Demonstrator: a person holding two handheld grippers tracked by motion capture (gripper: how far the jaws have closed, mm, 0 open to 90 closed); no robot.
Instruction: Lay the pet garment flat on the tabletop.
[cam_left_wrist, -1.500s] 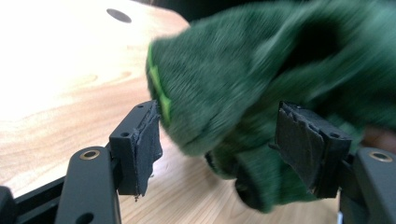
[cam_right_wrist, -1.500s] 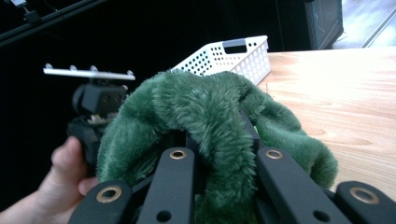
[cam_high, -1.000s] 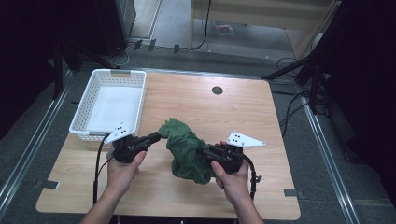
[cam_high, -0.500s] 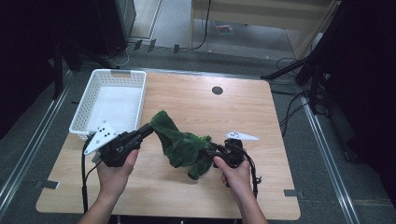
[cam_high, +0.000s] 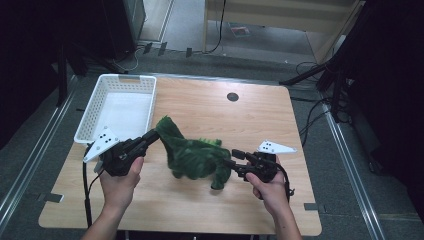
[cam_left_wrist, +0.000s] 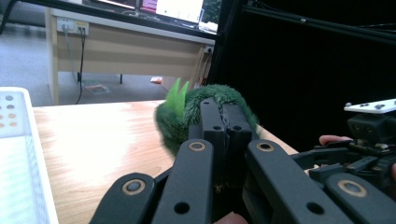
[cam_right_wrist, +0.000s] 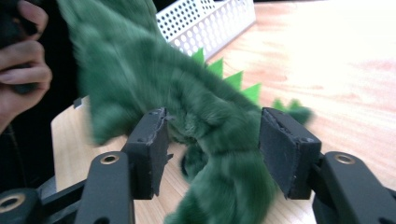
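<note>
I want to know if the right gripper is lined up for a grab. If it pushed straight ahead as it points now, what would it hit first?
Most likely the green plush toy: the right gripper stands open with the fur between its jaws.

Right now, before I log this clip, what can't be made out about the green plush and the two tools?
- Plush toy: its head and face are hidden in its own folds in the high view; motion blur smears it in the right gripper view.
- Left tool: how much fabric it pinches is hidden behind its shut jaws in the left gripper view.
- Right tool: whether its open pads touch the fur is lost to blur.
</note>
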